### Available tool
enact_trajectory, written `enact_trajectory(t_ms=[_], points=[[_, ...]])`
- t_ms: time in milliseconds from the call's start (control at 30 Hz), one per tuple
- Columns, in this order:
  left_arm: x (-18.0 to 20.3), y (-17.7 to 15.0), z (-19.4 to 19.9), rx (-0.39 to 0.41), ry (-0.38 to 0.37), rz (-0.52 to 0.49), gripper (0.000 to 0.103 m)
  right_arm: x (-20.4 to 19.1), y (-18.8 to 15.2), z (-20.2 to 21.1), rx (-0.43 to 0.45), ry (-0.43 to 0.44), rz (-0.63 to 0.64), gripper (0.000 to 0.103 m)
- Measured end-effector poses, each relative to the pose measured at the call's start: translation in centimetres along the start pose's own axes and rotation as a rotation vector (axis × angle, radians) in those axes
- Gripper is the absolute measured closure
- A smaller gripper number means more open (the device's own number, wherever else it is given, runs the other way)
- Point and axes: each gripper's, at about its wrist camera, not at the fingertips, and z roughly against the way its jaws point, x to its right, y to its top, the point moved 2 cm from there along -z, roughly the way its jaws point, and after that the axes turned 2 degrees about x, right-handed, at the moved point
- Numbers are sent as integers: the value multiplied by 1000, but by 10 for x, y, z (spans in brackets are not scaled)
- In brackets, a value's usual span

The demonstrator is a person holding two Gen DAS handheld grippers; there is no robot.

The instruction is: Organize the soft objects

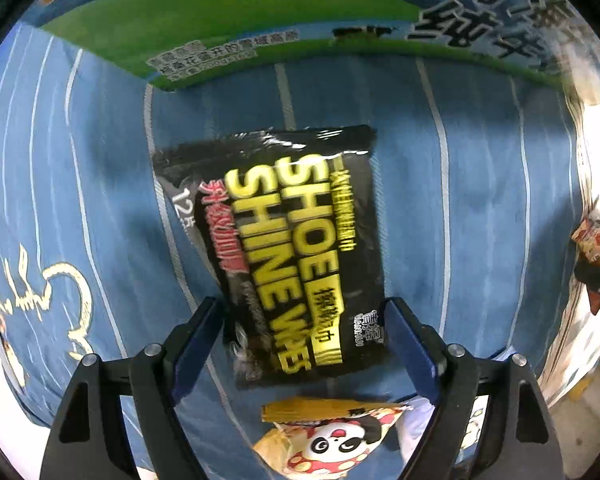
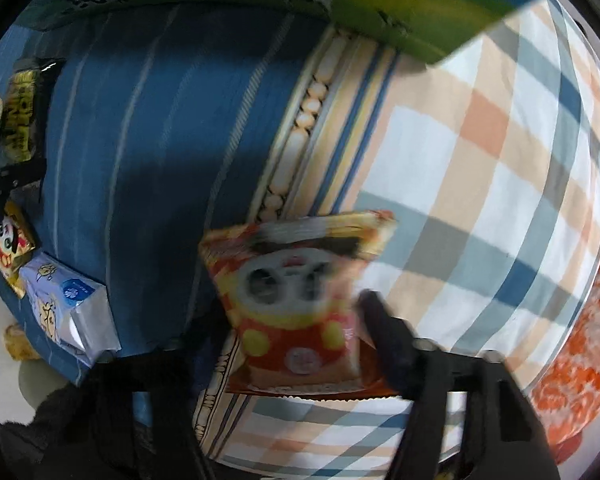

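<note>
In the left wrist view my left gripper [image 1: 304, 316] is shut on the near end of a black pack of shoe shine wipes [image 1: 284, 240] and holds it above blue striped bedding [image 1: 460, 200]. A panda-print packet [image 1: 332, 440] lies below it. In the right wrist view my right gripper [image 2: 292, 320] is shut on another red and yellow panda-print packet [image 2: 296, 296], blurred, over the seam between the blue cloth [image 2: 140, 160] and a checked cloth [image 2: 480, 180]. The wipes pack [image 2: 20, 112] shows at the far left there.
A large carton with green and blue print [image 1: 228, 20] stands at the back of the bedding. A pale blue tissue pack [image 2: 68, 312] and a third panda packet [image 2: 10, 252] lie at the left edge of the blue cloth. An orange-patterned cloth [image 2: 580, 360] lies at the right.
</note>
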Motion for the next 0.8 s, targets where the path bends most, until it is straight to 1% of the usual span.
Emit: enact_trajectory(t_ms=[67,100,133,167,233,267,333,367,467,500,533,567,600,733,767,800], points=[[-2,-1,6,2,3,20,21,3,-3,-3,-11,-8,-33,49],[-7,-2,14,23,21,50,21,5,-6,-7,-9,-1,-45,49],[-14,-5,22,48,23,81,21,7,-6,-6,-8,5,-54,48],[-23,-7,31,71,7,121,21,9,-7,-4,-7,19,-67,48],[-46,-13,43,103,-50,229,21,17,-11,-4,-5,54,-79,47],[-57,-13,45,102,-89,278,21,20,-13,-1,-5,68,-84,45],[-75,-13,37,67,-161,373,21,29,-11,7,3,93,-97,40],[-81,-13,31,45,-193,410,21,39,-17,11,8,100,-101,40],[-79,-18,7,-3,-298,467,21,49,-19,14,22,109,-124,40],[-77,-17,5,-3,-307,468,21,51,-18,14,22,112,-131,40],[-74,-14,2,2,-301,459,21,57,-8,16,20,116,-136,40],[-71,-10,3,9,-284,447,21,60,-9,16,21,121,-144,40],[-67,3,3,19,-268,436,21,58,-2,5,20,123,-146,40],[-37,18,9,45,-213,386,21,62,-6,-4,8,110,-132,40],[-28,22,8,49,-193,369,21,57,-9,-6,4,104,-132,40],[-23,27,8,52,-158,351,20,56,-10,-6,3,98,-135,40]])
